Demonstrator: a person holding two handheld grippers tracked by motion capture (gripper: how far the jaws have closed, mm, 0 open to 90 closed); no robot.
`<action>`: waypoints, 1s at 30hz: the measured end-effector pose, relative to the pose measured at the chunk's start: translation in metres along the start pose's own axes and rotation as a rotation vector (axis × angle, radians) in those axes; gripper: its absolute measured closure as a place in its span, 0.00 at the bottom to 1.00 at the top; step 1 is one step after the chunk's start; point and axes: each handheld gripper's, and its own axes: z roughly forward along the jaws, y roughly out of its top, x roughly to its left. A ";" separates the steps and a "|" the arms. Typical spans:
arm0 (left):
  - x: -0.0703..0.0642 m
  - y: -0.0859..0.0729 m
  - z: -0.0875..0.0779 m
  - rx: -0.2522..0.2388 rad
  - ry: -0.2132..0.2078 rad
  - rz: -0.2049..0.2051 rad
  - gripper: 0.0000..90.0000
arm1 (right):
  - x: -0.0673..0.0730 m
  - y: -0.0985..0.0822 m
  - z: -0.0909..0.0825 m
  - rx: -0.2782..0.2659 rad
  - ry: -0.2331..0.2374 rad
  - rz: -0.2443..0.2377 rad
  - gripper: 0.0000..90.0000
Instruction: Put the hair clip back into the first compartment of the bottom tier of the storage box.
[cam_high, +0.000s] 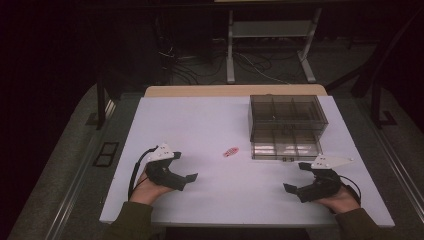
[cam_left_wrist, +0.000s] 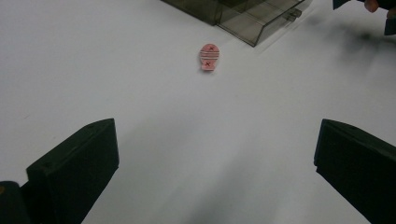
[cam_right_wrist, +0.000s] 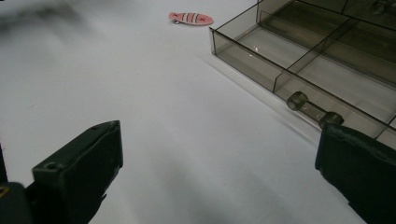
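Two sets of tongs are resting low over a white counter (cam_high: 200, 130), each held in a person's hand near the front edge. Both are gaping wide with nothing between their jaws. The left tongs (cam_high: 187, 167) are pointing toward the middle of the counter, the left hand (cam_high: 147, 189) gripping them from behind under a green sleeve (cam_high: 131, 220). The right tongs (cam_high: 296, 177) are sitting just in front of a smoky transparent organizer box (cam_high: 287, 117), the right hand (cam_high: 342, 200) closing around their rear. In the right gripper view, the box's lower drawer (cam_right_wrist: 327, 74) is standing pulled out, showing divided compartments and a small clear handle (cam_right_wrist: 314, 110) close to the right jaw. A small pink fish-shaped piece (cam_high: 230, 151) with dark stripes and a cross mark is lying flat on the bare counter between the two tongs, just left of the drawer and apart from both; in the left gripper view the piece (cam_left_wrist: 209, 57) is lying straight ahead, well beyond the jaws. Beyond the counter, cables (cam_high: 250, 62) are trailing across a dim floor beneath a white frame (cam_high: 270, 30).
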 end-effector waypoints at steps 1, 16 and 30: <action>0.000 0.000 0.000 -0.001 0.001 0.000 0.00 | 0.000 0.000 0.000 -0.001 0.000 0.000 0.00; 0.002 0.006 0.004 -0.010 0.003 0.006 0.00 | 0.000 0.000 0.000 -0.001 0.002 -0.004 0.00; 0.003 0.010 0.008 -0.027 -0.015 -0.003 0.00 | 0.000 0.000 0.001 0.002 0.006 -0.005 0.00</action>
